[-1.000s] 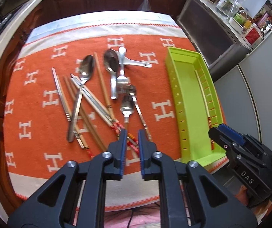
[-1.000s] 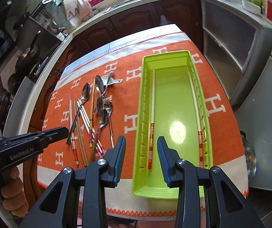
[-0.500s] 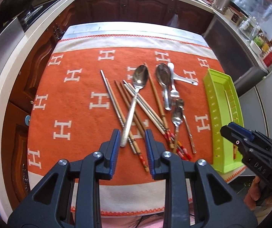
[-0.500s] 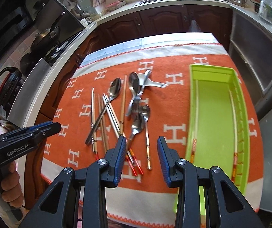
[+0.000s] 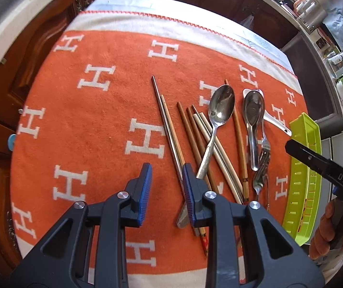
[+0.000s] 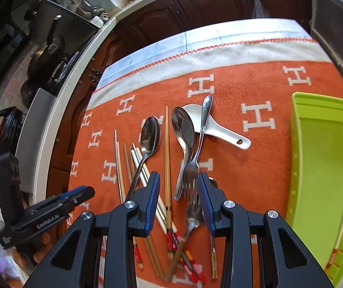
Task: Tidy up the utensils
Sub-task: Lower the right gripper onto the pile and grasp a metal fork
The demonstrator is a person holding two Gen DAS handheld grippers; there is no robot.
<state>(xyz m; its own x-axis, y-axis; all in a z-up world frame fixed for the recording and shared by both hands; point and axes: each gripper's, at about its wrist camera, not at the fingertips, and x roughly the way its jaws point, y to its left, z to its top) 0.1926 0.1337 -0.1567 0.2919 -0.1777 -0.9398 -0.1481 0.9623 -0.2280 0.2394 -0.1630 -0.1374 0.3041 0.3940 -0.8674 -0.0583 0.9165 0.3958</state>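
Several chopsticks [image 5: 171,129], metal spoons [image 5: 220,108], a fork [image 6: 193,168] and a white ceramic spoon [image 6: 217,129] lie in a loose pile on the orange cloth [image 5: 87,120]. My left gripper [image 5: 166,187] is open and empty, low over the cloth at the pile's left edge, beside a metal chopstick. My right gripper [image 6: 178,199] is open and empty over the near ends of the chopsticks, fork and a spoon [image 6: 183,124]. The green tray [image 6: 325,168] stands to the right with chopsticks inside.
The cloth covers a small table with dark wooden cabinets [image 6: 195,7] behind. A stove with pans [image 6: 49,57] lies to the left. A counter with jars and a kettle [image 5: 313,9] runs along the right.
Both grippers have moved left and lower toward the utensil pile. The right one left the tray and now hangs over the pile. Both jaws stand open as before.
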